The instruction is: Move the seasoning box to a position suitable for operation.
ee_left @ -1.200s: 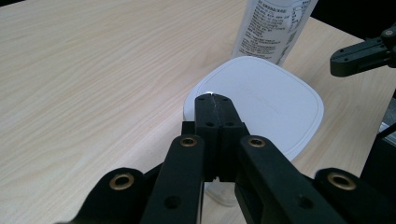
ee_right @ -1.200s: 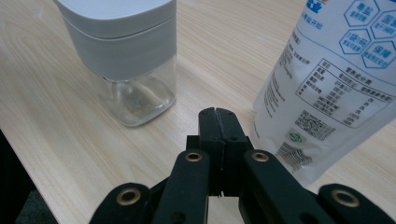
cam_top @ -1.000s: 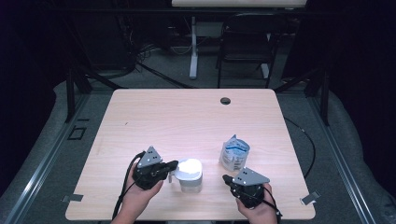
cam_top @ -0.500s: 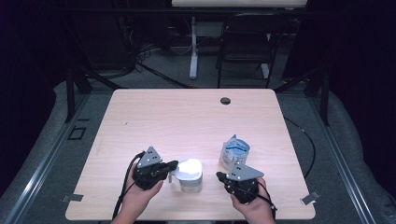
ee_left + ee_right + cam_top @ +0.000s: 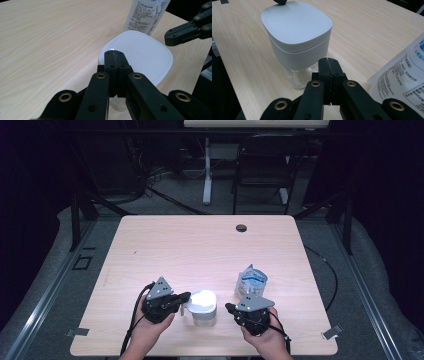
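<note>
Wooden table (image 5: 200, 245), 2 closed empty grippers, left gripper (image 5: 186, 296), right gripper (image 5: 229, 307), flanking white-lidded jar (image 5: 203, 306)

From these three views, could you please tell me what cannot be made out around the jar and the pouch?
- Pouch: its print is too small in the high view; the frame edge cuts it in the right gripper view.
- Jar: whether it holds anything; the white lid covers most of it.
- Left tongs: whether the shut tips touch the lid.
- Right tongs: shut, short of the jar.
</note>
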A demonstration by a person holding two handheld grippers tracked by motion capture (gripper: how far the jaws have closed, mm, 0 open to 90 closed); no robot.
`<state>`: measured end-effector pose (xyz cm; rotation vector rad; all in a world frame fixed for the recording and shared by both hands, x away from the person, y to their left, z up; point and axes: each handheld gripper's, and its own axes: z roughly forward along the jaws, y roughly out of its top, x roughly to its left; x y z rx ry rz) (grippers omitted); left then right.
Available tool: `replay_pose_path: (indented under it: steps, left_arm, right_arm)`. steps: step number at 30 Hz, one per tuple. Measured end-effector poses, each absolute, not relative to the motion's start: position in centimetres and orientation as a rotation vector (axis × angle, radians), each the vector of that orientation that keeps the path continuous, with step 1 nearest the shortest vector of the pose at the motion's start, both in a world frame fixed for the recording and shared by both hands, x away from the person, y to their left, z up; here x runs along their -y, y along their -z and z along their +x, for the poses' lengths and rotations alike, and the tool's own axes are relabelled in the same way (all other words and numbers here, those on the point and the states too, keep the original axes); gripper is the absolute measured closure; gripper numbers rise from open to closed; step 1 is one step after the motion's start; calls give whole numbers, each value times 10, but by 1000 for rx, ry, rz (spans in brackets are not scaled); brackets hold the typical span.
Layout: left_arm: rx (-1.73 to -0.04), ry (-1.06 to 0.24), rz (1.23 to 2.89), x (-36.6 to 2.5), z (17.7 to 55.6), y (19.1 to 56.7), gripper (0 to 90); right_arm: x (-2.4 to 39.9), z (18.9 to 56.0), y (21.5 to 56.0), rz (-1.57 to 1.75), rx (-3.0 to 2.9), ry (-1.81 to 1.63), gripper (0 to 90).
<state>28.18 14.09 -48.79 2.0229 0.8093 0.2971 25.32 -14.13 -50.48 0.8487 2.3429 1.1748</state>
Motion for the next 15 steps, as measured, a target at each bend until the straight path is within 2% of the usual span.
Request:
replay_pose_path:
  steps: [15]
  left_arm:
    - [-813, -290, 2016, -141, 282, 488, 900]
  right_arm:
    - [131, 256, 509, 827, -2368, -1187, 900]
